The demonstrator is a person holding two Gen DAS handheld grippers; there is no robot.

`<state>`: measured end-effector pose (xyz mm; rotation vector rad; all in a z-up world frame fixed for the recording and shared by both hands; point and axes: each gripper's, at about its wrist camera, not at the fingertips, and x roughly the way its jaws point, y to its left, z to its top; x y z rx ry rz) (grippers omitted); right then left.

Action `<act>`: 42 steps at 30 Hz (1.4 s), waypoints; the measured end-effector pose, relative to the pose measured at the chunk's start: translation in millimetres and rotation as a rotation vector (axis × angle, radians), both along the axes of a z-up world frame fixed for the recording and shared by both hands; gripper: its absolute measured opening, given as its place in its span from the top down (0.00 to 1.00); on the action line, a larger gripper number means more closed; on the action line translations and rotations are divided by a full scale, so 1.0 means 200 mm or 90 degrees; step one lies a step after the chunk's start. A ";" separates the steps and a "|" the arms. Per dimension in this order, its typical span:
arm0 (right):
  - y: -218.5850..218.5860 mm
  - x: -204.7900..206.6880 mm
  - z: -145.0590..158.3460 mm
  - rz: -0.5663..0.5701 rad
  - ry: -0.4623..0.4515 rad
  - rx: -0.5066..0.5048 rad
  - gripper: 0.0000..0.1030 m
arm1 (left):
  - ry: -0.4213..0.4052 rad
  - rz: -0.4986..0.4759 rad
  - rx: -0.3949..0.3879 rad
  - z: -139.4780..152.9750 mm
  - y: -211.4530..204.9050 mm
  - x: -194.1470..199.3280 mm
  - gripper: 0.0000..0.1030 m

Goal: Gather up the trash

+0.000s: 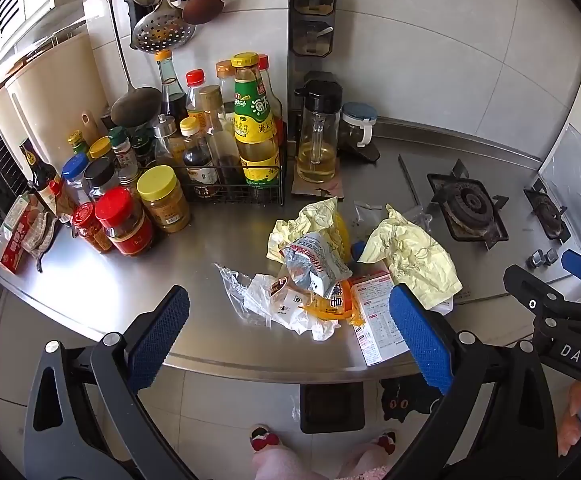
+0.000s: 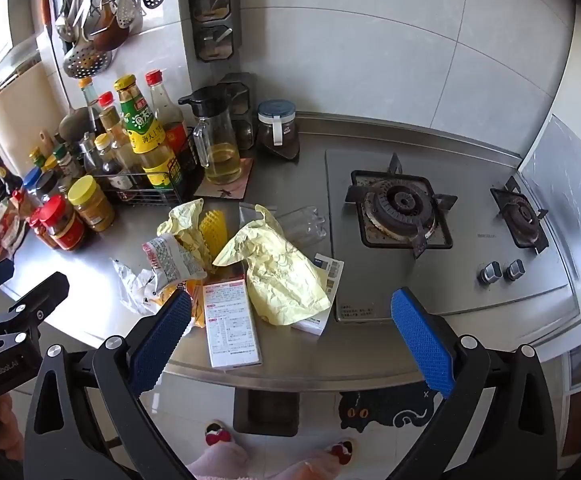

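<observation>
Both grippers, left gripper (image 1: 288,330) and right gripper (image 2: 290,332), hang wide open and empty above the counter (image 1: 110,280), over crumpled yellow paper (image 2: 278,276), wrappers (image 1: 314,268) and a small box (image 2: 230,324).

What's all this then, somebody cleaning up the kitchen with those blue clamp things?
Yes. A person holds tongs in each hand over a steel counter. Both the left tongs and right tongs are open and empty. The trash pile lies untouched: crumpled yellow paper, a white box, a foil packet. A bin stands on the floor below.
</observation>
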<state>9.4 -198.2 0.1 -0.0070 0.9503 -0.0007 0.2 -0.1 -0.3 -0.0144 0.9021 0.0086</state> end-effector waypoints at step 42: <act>0.01 0.02 0.02 0.009 0.000 -0.008 0.03 | 0.003 -0.002 0.004 0.01 0.00 0.00 0.08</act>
